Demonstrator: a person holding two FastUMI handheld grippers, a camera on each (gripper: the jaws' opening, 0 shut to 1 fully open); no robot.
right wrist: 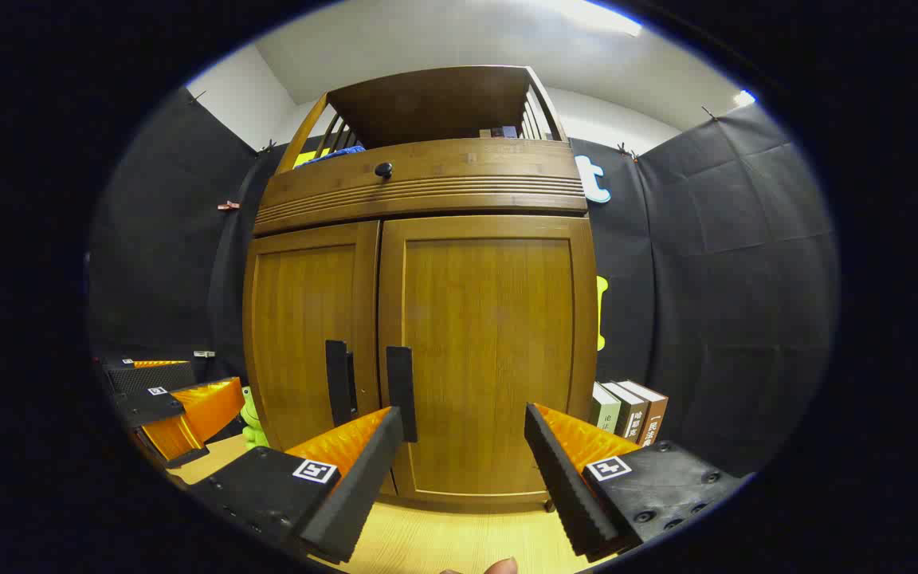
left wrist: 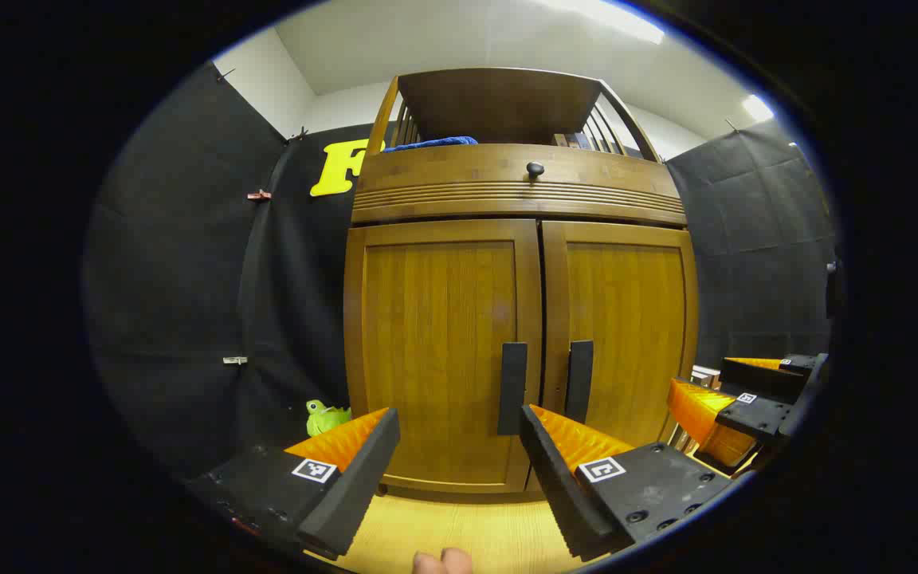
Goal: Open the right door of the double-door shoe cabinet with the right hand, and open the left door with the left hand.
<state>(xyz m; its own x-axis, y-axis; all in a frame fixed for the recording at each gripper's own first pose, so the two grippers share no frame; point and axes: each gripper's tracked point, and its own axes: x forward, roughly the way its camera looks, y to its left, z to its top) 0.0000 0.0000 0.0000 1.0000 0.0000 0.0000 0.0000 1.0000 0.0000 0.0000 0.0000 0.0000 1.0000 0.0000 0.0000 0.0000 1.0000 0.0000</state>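
Both views look up from low and near at the same shoe cabinet [left wrist: 523, 319], side by side.

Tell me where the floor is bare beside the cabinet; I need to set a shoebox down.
Bare wooden floor lies before the closed brown wooden double-door cabinet. Left of it sits a small green frog toy, with dark floor beyond. On its right, upright books stand close to the cabinet's side, so that side is crowded.
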